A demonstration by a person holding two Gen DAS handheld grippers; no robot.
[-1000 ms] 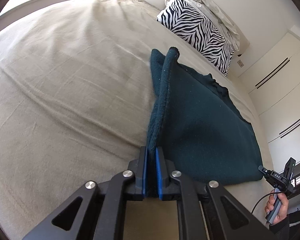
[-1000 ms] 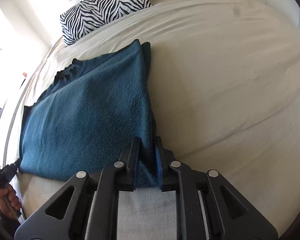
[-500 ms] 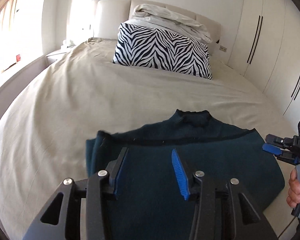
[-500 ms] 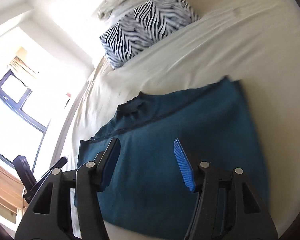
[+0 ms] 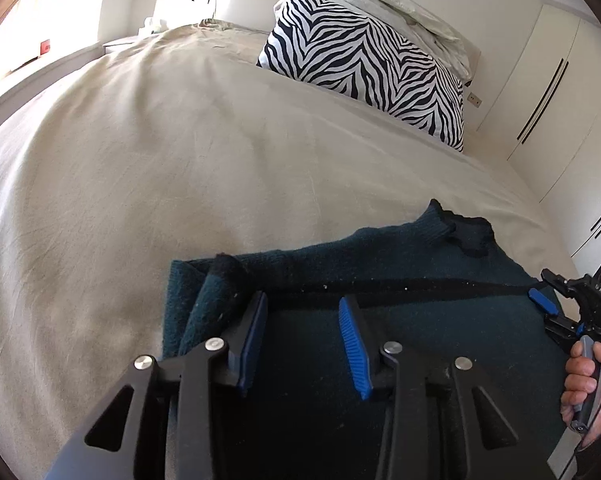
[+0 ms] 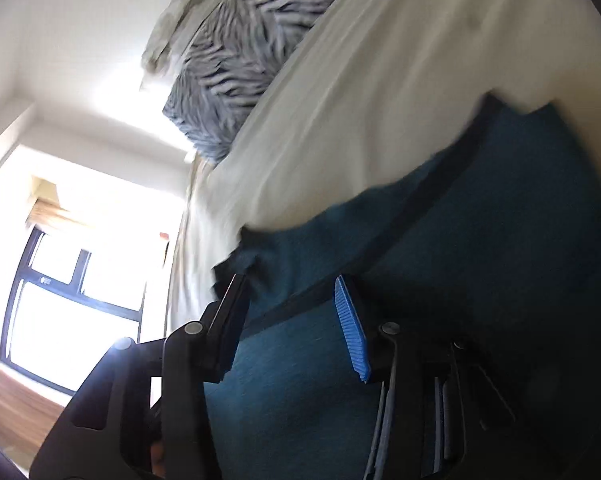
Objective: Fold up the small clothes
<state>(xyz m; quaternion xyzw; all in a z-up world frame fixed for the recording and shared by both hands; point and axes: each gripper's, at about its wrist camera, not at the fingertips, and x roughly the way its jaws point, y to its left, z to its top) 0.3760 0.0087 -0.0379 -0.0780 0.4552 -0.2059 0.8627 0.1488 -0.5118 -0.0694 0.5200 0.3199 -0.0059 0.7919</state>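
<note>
Your left claw (image 5: 302,334) and right claw (image 6: 290,320) are closing, empty, above the half-folded sweater (image 5: 420,360); more folds remain.

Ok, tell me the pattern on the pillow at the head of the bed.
Black-and-white zebra stripes on the pillow; the left wrist view shows it sharpest.
</note>
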